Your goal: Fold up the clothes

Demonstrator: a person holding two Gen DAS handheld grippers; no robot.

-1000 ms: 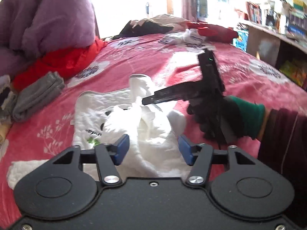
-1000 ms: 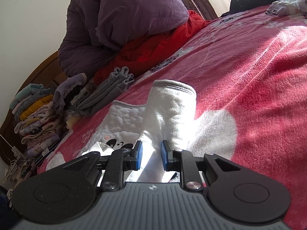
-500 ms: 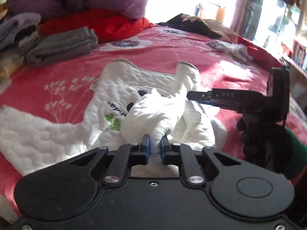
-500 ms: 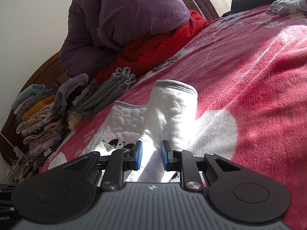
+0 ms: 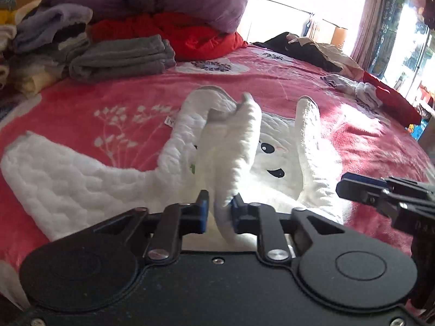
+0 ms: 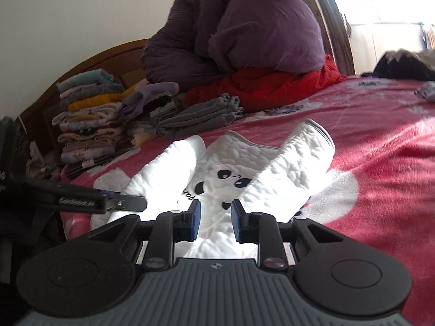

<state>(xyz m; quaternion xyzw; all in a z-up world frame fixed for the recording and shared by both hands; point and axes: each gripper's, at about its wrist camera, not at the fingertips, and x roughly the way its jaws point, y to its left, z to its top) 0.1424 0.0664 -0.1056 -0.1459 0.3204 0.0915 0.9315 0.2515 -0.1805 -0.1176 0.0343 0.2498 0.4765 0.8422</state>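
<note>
One white quilted panda top [image 5: 89, 174] spread mid-frame on the pink floral blanket [image 5: 285, 87]. Left gripper [image 5: 218, 212] pinching a raised sleeve [image 5: 233, 146]; right gripper [image 6: 214, 221] parted, just opening, gripping nothing.

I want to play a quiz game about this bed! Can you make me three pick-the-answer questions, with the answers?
1. Where is the folded grey pile?
A. on the pink blanket beside the red cloth
B. on the floor
C. on the white panda top

2. What colour is the big bundle above the red cloth?
A. green
B. purple
C. orange

3. What is the left hand-held gripper doing?
A. wide open, holding nothing
B. pinching a grey sock
C. pinching a fold of the white panda top

Answers: 1 A, it rests on the pink blanket; 2 B, it is plainly purple; 3 C, white cloth sits between its blue pads.
</note>
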